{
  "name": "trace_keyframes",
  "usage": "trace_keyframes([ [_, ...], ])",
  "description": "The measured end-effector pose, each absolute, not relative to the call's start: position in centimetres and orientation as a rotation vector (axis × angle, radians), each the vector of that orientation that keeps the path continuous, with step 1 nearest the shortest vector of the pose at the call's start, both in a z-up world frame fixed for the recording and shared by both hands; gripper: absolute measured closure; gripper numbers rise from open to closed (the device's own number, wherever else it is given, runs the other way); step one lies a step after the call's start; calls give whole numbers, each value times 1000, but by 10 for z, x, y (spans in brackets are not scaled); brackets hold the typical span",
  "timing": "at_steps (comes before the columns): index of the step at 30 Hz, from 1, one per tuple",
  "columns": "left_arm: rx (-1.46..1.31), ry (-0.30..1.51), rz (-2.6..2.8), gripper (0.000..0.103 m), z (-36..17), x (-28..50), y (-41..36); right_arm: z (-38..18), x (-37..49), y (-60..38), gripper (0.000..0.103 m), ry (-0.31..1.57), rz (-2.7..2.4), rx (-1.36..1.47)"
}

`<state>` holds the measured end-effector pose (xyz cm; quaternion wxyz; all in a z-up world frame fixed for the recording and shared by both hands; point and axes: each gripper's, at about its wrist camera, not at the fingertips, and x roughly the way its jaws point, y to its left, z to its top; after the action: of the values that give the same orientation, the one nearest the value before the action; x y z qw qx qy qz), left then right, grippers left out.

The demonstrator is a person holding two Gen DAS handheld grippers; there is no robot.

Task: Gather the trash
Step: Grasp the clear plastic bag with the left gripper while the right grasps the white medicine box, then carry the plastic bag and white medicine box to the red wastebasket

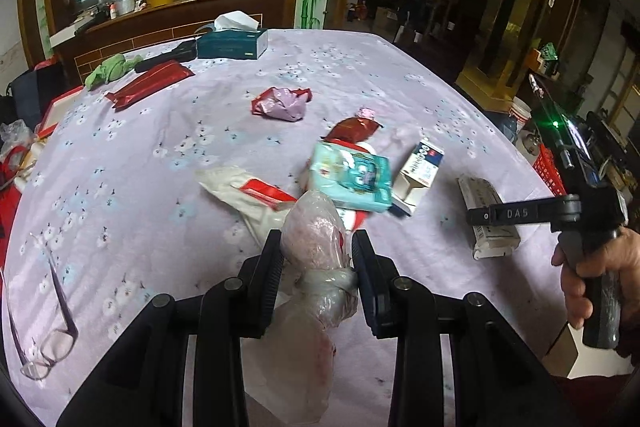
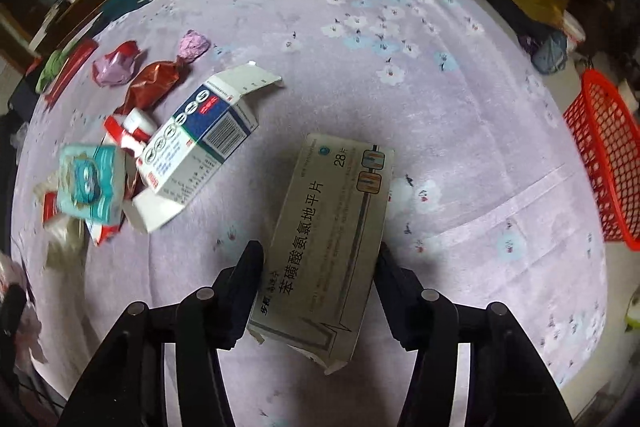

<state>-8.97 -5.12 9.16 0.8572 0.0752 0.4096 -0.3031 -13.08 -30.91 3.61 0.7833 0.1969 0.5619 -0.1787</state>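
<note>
item: clear plastic bag (image 1: 316, 247), pinched in left tool (image 1: 318, 251) above the counter's (image 1: 160, 131) near edge. item: medicine carton (image 2: 328, 239) (reads "28片") between right tool's (image 2: 320, 263) jaws, seemingly gripped. step: pickup; next, likely carry both to red basket (image 2: 608, 163) off the right edge.

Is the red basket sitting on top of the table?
No, the red basket sits off the table's edge, lower down beside it.

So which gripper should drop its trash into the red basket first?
Right, probably. The right gripper straddles the grey medicine box, and the red basket sits off the table's right edge; the left gripper, around a plastic bag, is farther.
</note>
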Motion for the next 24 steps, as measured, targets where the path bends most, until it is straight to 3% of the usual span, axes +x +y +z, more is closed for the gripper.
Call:
trace_keyframes([
  [12,167,818,-559,70,103,-107,-82,108,-176,-271,45,921,-248,244],
  [24,211,808,-522,70,107,-119,-112,113,-193,-292,45,909,-241,269],
])
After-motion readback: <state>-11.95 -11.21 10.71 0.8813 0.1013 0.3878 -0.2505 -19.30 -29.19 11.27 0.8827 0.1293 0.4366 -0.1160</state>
